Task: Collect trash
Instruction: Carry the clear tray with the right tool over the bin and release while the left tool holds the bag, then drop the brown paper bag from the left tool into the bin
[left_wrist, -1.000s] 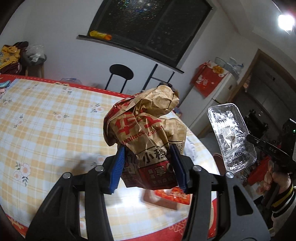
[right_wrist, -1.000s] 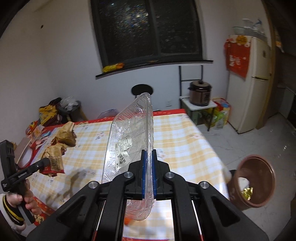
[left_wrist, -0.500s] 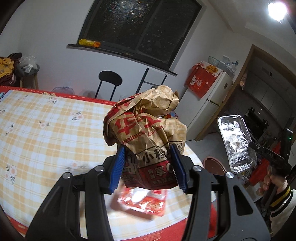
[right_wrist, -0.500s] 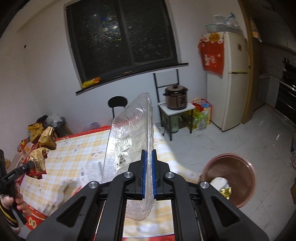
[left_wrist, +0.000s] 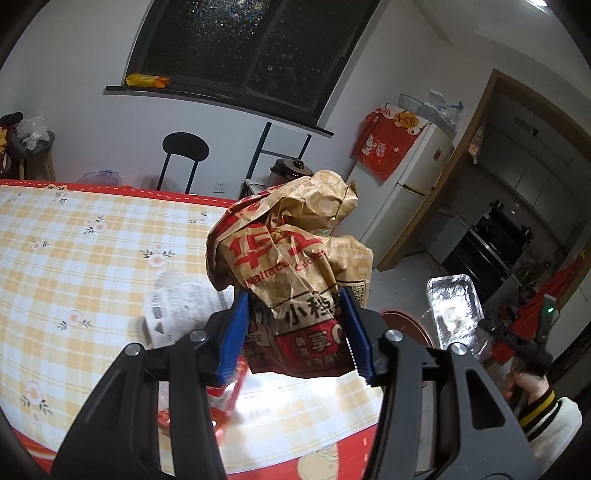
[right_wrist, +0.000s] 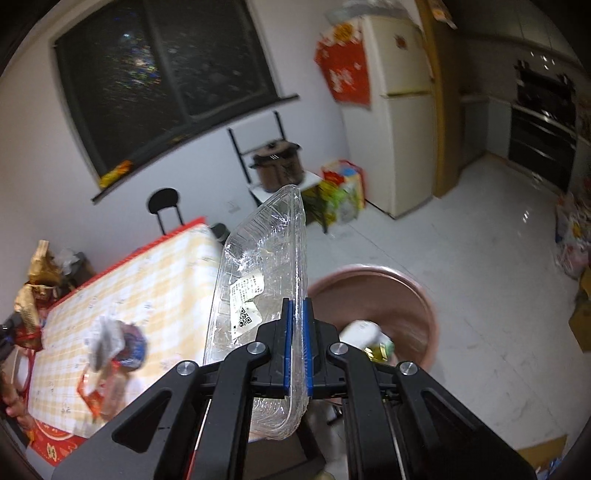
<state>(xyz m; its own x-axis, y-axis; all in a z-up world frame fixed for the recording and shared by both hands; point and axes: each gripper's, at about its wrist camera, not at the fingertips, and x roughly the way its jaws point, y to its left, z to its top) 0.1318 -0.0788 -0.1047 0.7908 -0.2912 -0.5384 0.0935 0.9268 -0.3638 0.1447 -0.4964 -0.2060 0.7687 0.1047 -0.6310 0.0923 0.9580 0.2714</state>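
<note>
My left gripper (left_wrist: 295, 332) is shut on a crumpled brown and red paper food bag (left_wrist: 291, 262) and holds it above the table's right end. My right gripper (right_wrist: 297, 347) is shut on the rim of a clear plastic food tray (right_wrist: 258, 291), held upright beside the table's corner. The tray also shows in the left wrist view (left_wrist: 456, 310). A brown round trash bin (right_wrist: 399, 295) stands on the floor just right of the tray, with some trash inside; its rim shows in the left wrist view (left_wrist: 406, 325).
The table with a yellow checked cloth (left_wrist: 74, 258) still carries a white printed wrapper (left_wrist: 181, 306) and red wrappers (right_wrist: 99, 387). A black stool (left_wrist: 184, 147), a rice cooker on a stand (right_wrist: 277, 166) and a fridge (right_wrist: 399, 110) stand beyond.
Both grippers have swung to the right, toward the table's end and the bin. The bin now sits large and close beside the plastic tray. Both grips are unchanged.
</note>
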